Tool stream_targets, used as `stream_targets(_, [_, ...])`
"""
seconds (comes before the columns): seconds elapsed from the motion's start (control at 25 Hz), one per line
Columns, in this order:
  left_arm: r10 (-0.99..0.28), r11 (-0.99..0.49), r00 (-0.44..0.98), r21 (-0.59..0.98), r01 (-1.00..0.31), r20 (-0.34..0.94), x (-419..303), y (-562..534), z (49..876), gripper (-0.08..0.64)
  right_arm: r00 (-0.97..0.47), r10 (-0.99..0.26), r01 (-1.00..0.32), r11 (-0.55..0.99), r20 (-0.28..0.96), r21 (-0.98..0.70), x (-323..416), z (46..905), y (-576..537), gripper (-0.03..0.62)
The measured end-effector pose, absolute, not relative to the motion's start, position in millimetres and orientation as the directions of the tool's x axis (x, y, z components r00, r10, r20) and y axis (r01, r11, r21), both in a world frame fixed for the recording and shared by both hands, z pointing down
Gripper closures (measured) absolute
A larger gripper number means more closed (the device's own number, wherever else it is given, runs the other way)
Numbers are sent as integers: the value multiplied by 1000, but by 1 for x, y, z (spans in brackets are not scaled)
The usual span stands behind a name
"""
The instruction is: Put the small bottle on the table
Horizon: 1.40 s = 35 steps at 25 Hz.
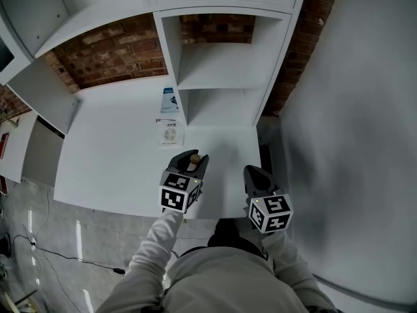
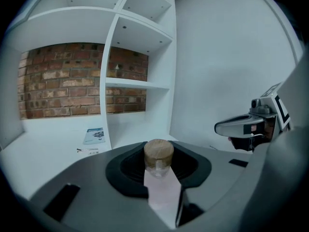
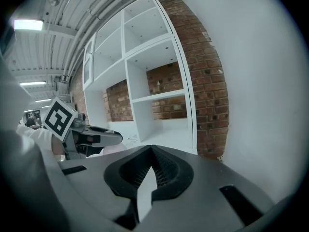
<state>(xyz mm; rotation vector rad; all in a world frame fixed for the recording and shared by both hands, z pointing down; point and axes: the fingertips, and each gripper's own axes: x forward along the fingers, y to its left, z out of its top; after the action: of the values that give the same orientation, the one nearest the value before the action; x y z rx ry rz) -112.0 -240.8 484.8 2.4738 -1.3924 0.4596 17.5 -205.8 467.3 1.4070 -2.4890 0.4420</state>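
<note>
The small bottle [image 1: 193,158], clear glass with a cork stopper [image 2: 159,150], stands upright between the jaws of my left gripper [image 1: 191,164], which is shut on it. It hangs above the near part of the white table [image 1: 111,155]. The left gripper view shows the cork and the bottle's neck [image 2: 158,168] clamped in the dark pads. My right gripper [image 1: 255,173] floats to the right of the left one, over the table's right edge. Its jaws meet at the tip and hold nothing [image 3: 151,152].
A white shelf unit [image 1: 218,77] rises at the back of the table against a brick wall [image 1: 107,54]. A blue leaflet [image 1: 170,100] and a small clear packet [image 1: 171,134] lie beside the shelf's left upright. A plain white wall [image 1: 352,129] closes the right side.
</note>
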Motion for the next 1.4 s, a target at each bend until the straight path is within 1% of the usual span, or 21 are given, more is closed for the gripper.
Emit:
stream_targets(0.52, [-786, -478, 460, 65, -876, 413, -102, -339, 496, 425, -519, -757, -851, 498, 395, -165, 25, 479, -259, 565])
stream_targets(0.72, [-805, -443, 433, 74, -893, 406, -102, -374, 507, 425, -521, -751, -851, 497, 407, -170, 30, 484, -270, 565])
stream_targets(1.2, [-836, -376, 381, 93, -922, 394, -94, -436, 507, 425, -523, -741, -850, 492, 422, -189, 39, 494, -284, 565])
stream_targets(1.4, [-841, -351, 342, 58, -935, 420, -94, -453, 509, 425, -524, -739, -849, 492, 422, -193, 41, 494, -287, 565])
